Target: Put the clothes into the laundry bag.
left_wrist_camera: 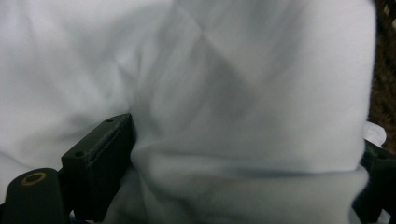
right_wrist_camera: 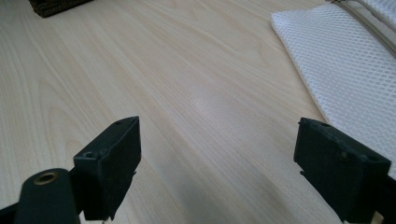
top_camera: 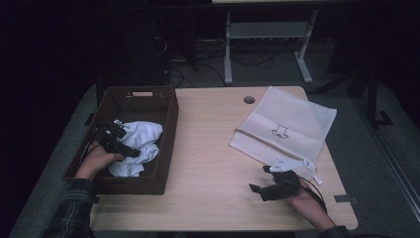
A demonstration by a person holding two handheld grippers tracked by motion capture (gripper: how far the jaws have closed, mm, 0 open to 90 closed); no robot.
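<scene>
Half the white cloth [top_camera: 139, 144] basket-hidden [top_camera: 166, 119]

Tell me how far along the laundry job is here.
Done: nothing visibly. The mesh bag lies flat on the table. In hand: the left gripper is in the basket, open jaws around the white cloth. Left: gripping, lifting out; right gripper open, idle.

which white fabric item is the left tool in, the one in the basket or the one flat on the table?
The crumpled white cloth in the brown basket; the left tool straddles a fold of it. The mesh bag lies flat, by the right tool.
</scene>
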